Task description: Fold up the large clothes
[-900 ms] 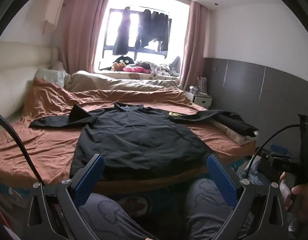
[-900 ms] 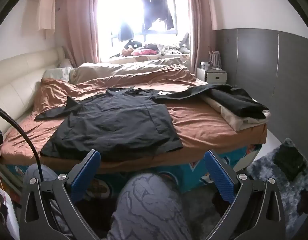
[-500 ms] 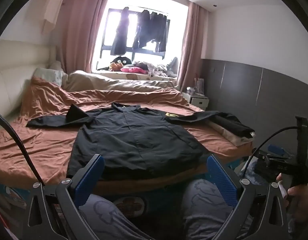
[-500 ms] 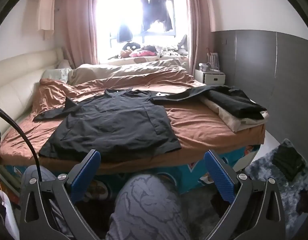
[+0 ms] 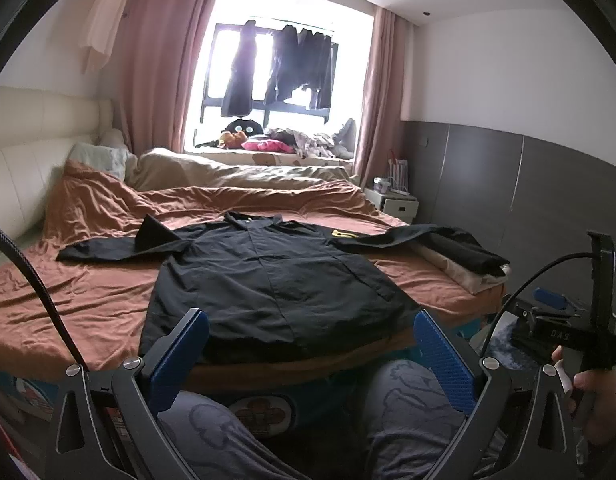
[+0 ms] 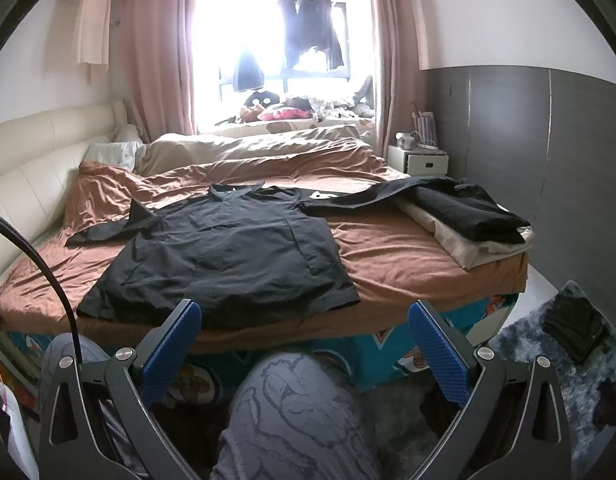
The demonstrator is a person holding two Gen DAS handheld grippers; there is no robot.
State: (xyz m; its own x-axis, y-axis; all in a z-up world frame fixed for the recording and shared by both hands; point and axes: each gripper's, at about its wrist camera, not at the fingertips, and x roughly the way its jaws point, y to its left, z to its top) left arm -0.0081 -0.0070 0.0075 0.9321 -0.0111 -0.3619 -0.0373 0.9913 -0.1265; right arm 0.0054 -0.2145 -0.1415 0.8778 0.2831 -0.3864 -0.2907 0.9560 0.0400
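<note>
A large black shirt (image 5: 268, 280) (image 6: 228, 256) lies spread flat on the brown bed sheet (image 5: 68, 292) (image 6: 391, 248), collar toward the window, both sleeves stretched out sideways. Its hem reaches the near edge of the bed. My left gripper (image 5: 308, 344) stands open in front of that hem, nothing between its blue pads (image 5: 180, 356). My right gripper (image 6: 304, 340) is open too, just short of the bed edge, with nothing between its pads (image 6: 435, 348). The person's knees in grey patterned trousers (image 6: 292, 412) sit below both grippers.
A folded pile of black and cream clothes (image 6: 475, 220) rests on the bed's right corner, under the shirt's right sleeve. A white nightstand (image 6: 419, 164) stands at the far right wall. A grey rug with a dark item (image 6: 575, 328) covers the floor on the right.
Both views have tilted up slightly, so the bed and shirt sit a little lower in frame. The shirt has not moved and both grippers stay open.
</note>
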